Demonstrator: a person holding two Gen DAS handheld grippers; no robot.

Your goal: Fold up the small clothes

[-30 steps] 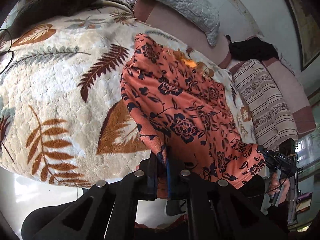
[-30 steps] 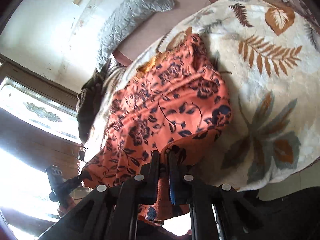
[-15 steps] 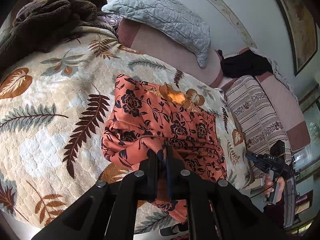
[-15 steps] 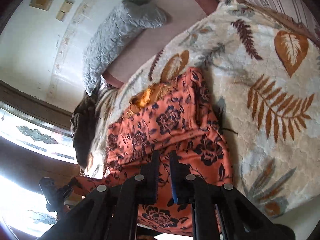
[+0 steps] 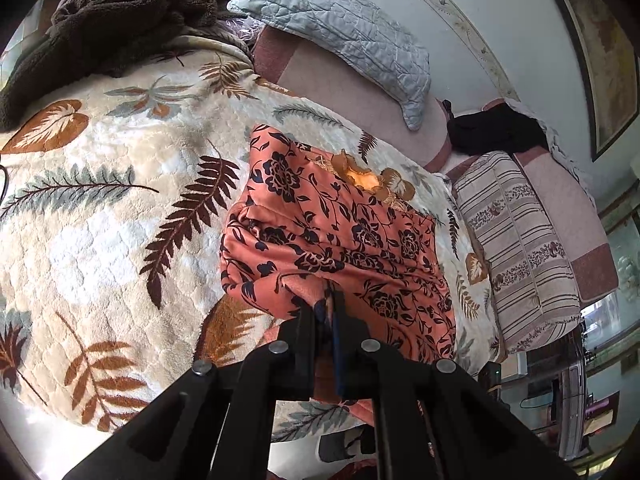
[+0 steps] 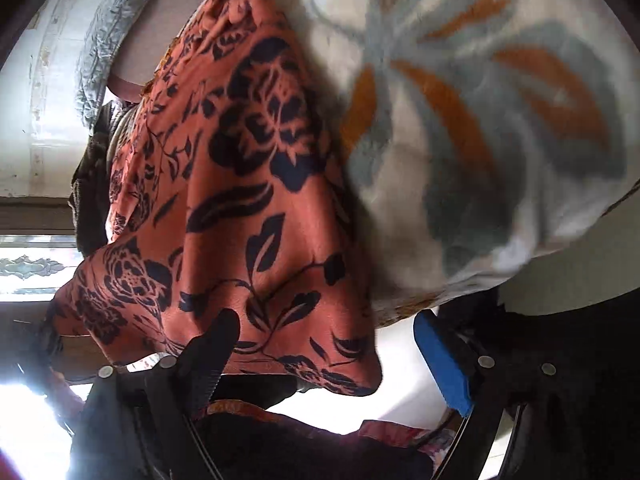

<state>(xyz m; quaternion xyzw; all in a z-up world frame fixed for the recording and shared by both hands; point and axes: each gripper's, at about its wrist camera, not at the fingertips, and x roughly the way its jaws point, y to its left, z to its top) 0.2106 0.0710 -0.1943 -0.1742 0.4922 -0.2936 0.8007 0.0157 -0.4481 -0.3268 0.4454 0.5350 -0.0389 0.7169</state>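
- Orange floral cloth (image 5: pixel 340 236) on the leaf-print blanket (image 5: pixel 100 208) — spread across the middle of the bed, near edge doubled up toward the far end, rumpled along the fold.
- Step in hand, by judgement: first fold, bottom hem being carried over the body of the cloth; not yet laid flat.
- Left gripper (image 5: pixel 329 312) clamped on a pinch of the cloth's near left edge — fingers together, fabric bunched between them.
- Right gripper (image 6: pixel 324 344) spread wide, blue pad (image 6: pixel 440 364) well clear of the cloth; nothing held. Loose corner of the cloth (image 6: pixel 248 216) draped across the gap between the fingers, hanging over the blanket's (image 6: pixel 480 128) edge.
- Left gripper pose: low over the bed, pointed along the bed toward the pillow (image 5: pixel 344 36), raised just above the blanket.
- Right gripper pose: down at the bed's edge, aimed up along the cloth; view blurred, so likely in motion — cannot say which way.
- Next move calls for: right side to take hold of the hanging corner, then both corners brought level and set down on the far half, edges matched.
- Risk: slippery-looking fabric, one corner free — fold likely to skew if only the left side is advanced.
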